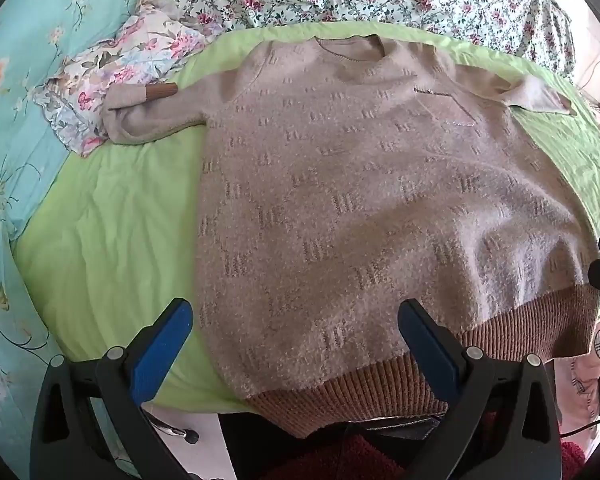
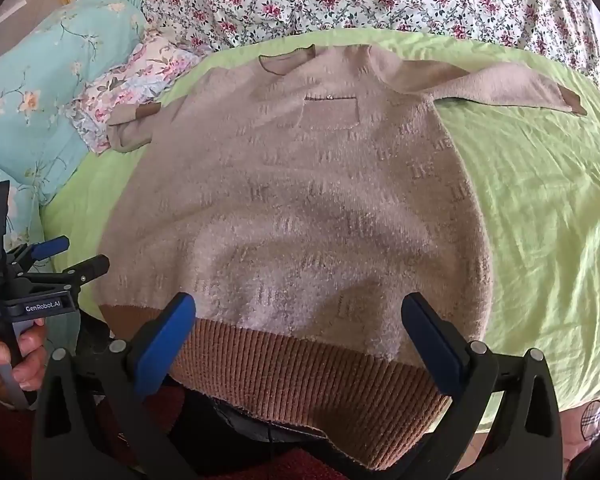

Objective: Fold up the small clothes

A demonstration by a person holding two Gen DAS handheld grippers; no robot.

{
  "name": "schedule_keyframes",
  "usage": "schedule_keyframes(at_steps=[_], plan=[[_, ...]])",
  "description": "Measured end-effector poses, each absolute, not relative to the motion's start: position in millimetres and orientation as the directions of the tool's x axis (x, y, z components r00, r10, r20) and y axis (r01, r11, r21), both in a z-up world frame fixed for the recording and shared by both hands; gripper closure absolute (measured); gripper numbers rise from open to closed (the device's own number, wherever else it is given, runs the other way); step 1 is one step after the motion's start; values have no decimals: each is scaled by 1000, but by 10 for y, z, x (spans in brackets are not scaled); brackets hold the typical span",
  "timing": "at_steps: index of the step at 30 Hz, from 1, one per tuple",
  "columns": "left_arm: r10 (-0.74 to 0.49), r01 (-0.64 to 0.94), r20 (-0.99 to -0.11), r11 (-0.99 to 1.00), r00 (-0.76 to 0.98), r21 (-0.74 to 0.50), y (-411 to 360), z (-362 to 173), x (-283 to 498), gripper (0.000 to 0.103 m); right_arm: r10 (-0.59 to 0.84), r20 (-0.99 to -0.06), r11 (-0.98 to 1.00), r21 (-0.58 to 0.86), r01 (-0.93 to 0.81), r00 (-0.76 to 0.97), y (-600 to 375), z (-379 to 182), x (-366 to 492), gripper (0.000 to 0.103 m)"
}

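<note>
Sweater (image 1: pixel 340 184), beige and fuzzy with a brown ribbed hem, lies spread flat on the green sheet (image 1: pixel 112 232) of the bed, filling the centre of both views, collar toward the top. One sleeve bunches at the upper left, the other stretches to the upper right. Left claw (image 1: pixel 296 344) and right claw (image 2: pixel 300 340) both gape wide above the hem, holding nothing.
</note>
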State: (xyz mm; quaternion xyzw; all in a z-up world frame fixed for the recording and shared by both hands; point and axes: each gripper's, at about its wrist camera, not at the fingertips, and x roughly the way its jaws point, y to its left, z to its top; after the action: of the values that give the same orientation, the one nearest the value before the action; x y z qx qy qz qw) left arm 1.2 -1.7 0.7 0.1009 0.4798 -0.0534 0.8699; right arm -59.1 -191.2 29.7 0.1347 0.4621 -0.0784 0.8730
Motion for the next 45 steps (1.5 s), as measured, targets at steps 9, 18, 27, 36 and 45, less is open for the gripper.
schedule_keyframes(at_steps=[9, 18, 27, 36, 45], plan=[[2, 191, -840, 973, 542, 126, -56, 39, 3, 0, -18, -806, 951, 168, 258, 592, -1916, 336, -626, 0], [-18, 200, -836, 974, 549, 110, -25, 57, -16, 0, -16, -823, 950, 164, 265, 568, -1903, 316, -615, 0], [-36, 203, -808, 974, 588, 104, -38, 93, -25, 0, -18, -827, 951, 159, 264, 561, -1881, 320, -593, 0], [-36, 214, -805, 970, 591, 113, -42, 111, 4, 0, -7, -817, 950, 175, 260, 577, -1894, 321, -566, 0], [-48, 223, -810, 969, 584, 103, -91, 94, 107, 0, -1, -782, 948, 198, 249, 624, -2001, 337, -539, 1]])
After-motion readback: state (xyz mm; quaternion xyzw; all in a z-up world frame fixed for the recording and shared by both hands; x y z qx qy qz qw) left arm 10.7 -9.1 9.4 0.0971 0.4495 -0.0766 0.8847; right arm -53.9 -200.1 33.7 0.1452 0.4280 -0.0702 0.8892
